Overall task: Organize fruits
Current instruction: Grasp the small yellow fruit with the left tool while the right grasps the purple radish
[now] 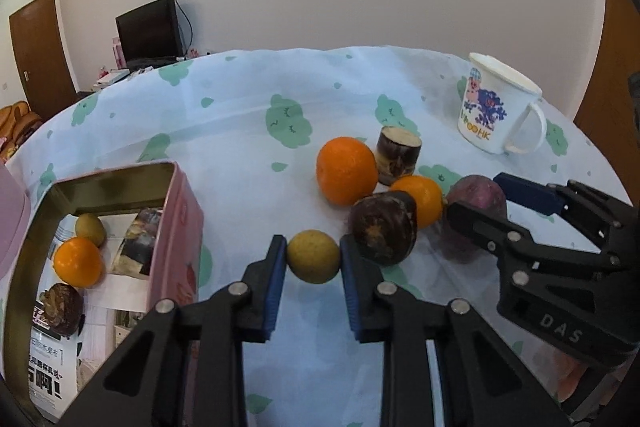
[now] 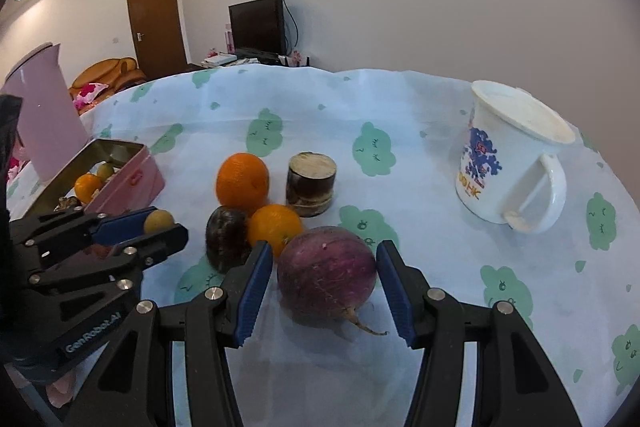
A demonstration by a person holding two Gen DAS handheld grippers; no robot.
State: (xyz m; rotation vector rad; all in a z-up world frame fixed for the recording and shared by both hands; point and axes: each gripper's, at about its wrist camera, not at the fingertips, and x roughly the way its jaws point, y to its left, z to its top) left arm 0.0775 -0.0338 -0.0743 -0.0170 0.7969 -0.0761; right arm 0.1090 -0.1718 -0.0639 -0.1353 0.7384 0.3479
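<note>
Blue-padded left hand-held gripper is clamped on a small yellow-green fruit, presumably bound for the pink tin at its left. Right hand-held gripper stands apart around a purple turnip, pads not touching, ready to grasp it.

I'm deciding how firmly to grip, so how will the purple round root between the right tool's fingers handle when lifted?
The purple root looks solid and probably heavy for its size. Being round, it may roll if nudged before the right tool presses on it. Its skin looks smooth, so it could slip; the thin tail seems fragile.
</note>
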